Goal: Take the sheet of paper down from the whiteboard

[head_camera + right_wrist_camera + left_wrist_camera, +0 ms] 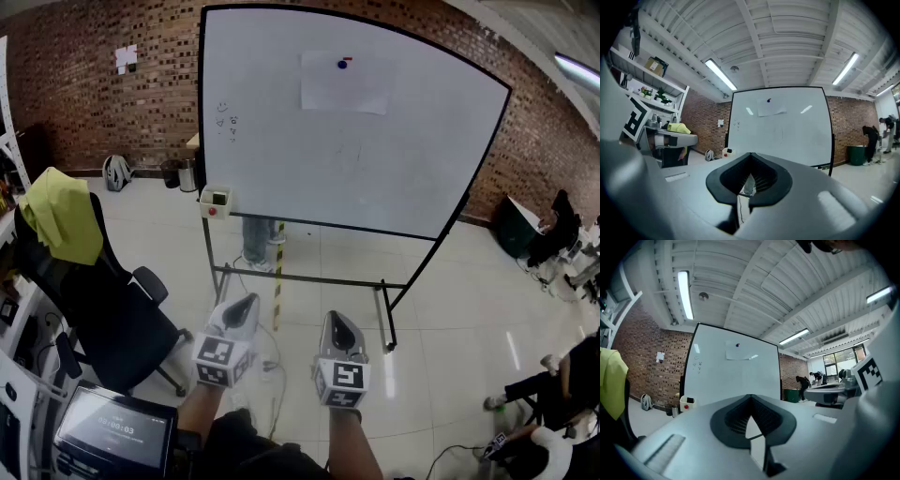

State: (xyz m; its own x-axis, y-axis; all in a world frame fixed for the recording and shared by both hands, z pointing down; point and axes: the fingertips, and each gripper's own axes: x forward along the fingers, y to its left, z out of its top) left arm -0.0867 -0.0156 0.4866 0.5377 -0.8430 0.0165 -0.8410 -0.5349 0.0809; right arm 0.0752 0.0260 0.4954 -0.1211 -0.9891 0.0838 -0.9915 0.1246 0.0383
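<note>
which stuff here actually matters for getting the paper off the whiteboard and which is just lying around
For the job: sheet of paper, blue magnet on it, whiteboard.
Just lying about: black chair, yellow cloth, white box, screen.

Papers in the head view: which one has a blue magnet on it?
The sheet on the whiteboard: a blue magnet sits at its top edge. The other paper is on the brick wall, left of the board, with no magnet visible.
</note>
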